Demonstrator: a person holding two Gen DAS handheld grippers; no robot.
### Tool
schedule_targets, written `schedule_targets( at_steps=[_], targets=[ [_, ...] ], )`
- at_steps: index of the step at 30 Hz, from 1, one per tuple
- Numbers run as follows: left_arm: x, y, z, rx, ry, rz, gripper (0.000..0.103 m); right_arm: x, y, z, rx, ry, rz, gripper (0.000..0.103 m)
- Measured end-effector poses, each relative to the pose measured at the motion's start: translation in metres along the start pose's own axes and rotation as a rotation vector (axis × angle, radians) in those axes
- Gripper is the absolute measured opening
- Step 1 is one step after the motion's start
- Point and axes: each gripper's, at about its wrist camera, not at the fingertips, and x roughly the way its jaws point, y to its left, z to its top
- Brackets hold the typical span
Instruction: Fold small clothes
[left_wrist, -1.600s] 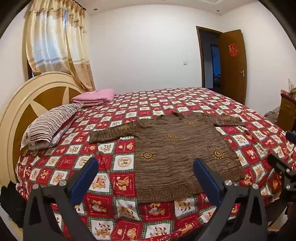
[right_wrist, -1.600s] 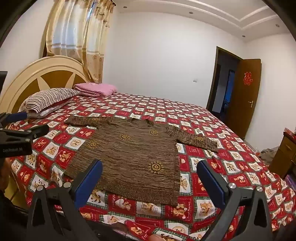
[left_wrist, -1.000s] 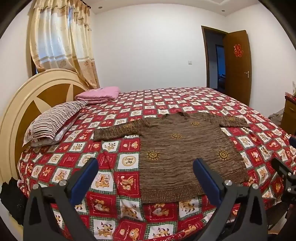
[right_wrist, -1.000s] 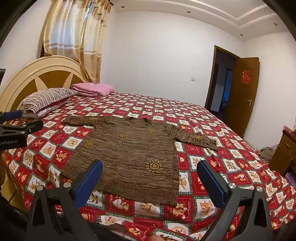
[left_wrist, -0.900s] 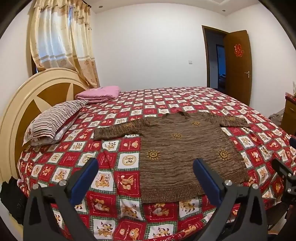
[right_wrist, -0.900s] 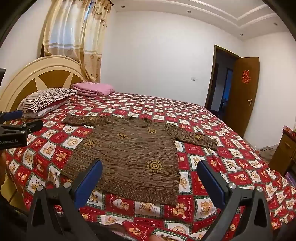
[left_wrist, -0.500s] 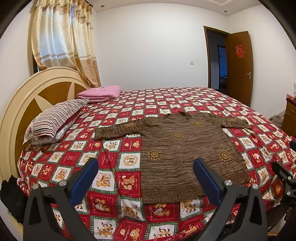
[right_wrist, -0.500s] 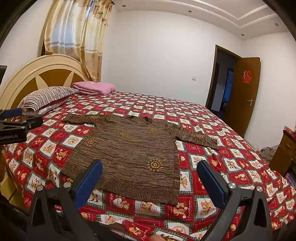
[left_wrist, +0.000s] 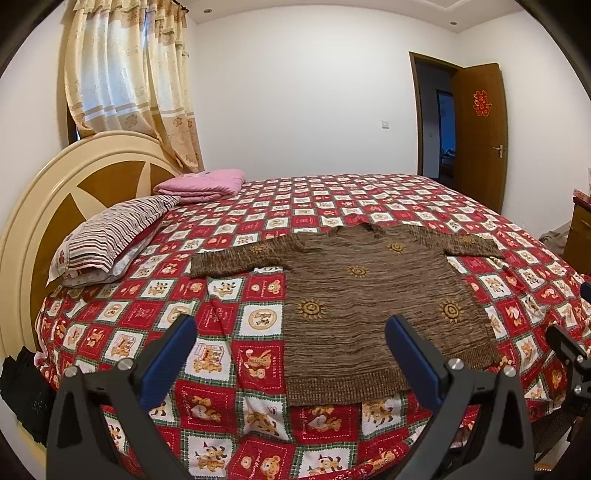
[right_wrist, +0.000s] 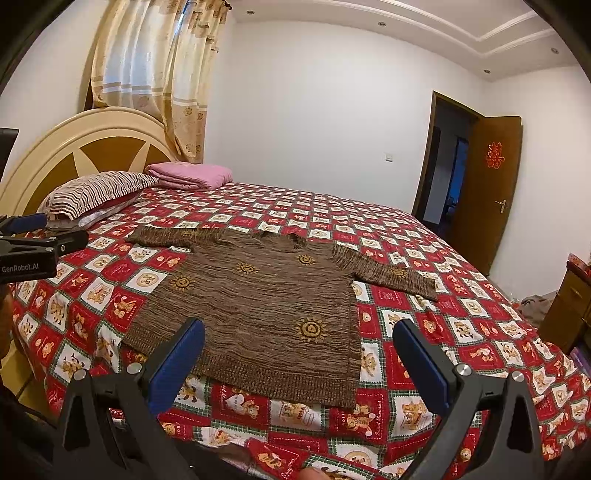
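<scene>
We see a sweater (left_wrist: 369, 295) lying flat on the bedspread (left_wrist: 258, 417) near the front edge of the bed, sleeves spread to either side and hem toward us. To the left of it, against the headboard (left_wrist: 40, 206), a pillow (left_wrist: 110, 232) rests, and behind the pillow sits a folded blanket (left_wrist: 201, 184). Curtains (left_wrist: 129, 85) hang behind the headboard. Beyond the bed on the right stands an open door (left_wrist: 480, 133). Our left gripper (left_wrist: 288, 350) and right gripper (right_wrist: 299, 354) hover before the hem, fingers spread apart, the left one to the left of the right.
</scene>
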Motion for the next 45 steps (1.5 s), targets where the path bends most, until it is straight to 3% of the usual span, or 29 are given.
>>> schedule_targets(
  at_steps=[45],
  targets=[
    [0.0037,0.0050,-0.0036,-0.007,0.008,-0.003,0.103,-0.0002,0.0085,-0.0036,-0.008,0.010,0.014,0.102]
  ],
)
